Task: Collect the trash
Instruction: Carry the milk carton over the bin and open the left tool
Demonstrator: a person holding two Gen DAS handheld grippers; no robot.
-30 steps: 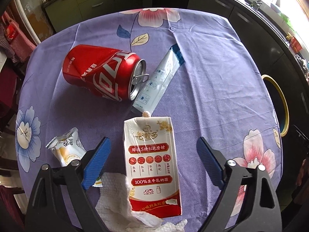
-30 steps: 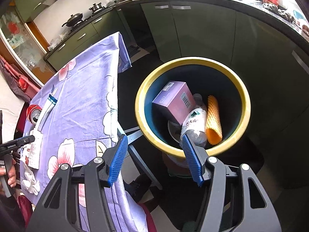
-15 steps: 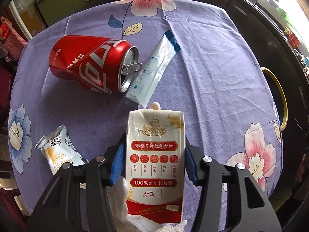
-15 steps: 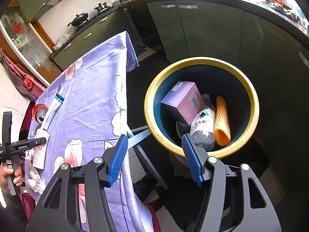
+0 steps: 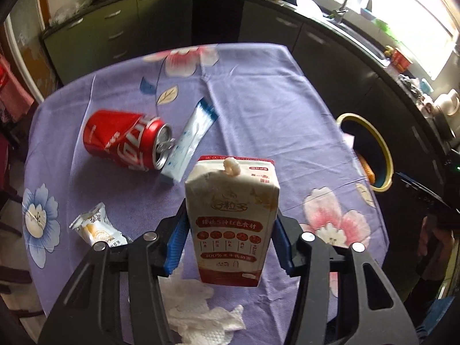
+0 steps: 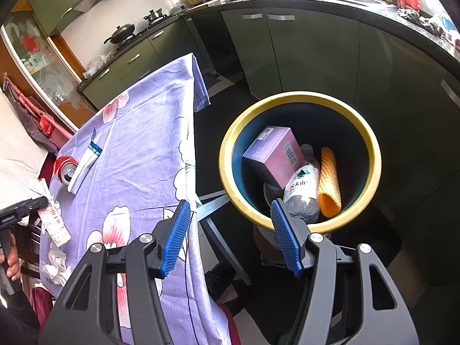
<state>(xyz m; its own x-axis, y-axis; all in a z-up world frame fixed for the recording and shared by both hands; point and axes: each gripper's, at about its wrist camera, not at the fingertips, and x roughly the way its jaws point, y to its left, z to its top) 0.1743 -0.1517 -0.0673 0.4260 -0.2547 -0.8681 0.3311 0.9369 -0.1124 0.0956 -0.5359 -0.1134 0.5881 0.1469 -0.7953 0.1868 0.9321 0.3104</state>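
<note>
Left gripper (image 5: 228,243): your fingers (image 5: 176,241) are clenched on the milk carton (image 5: 233,224), which hangs clear of the surface (image 5: 258,109) near its front edge.
Right gripper (image 6: 230,234): released and empty, hovering between the surface's right edge and the bin (image 6: 300,155).
Done: the bin already holds a purple box (image 6: 273,155), a plastic bottle (image 6: 302,189) and an orange foam net (image 6: 329,184).
Left: a dented red can (image 5: 126,141) and a white-blue sachet (image 5: 189,141) toward the middle, a snack wrapper (image 5: 97,230) near the left edge, a crumpled tissue (image 5: 201,313) at the front edge.
Materials: the carton is glossy boxy card, lightly crumpled at the top; the cloth is soft and floral.
</note>
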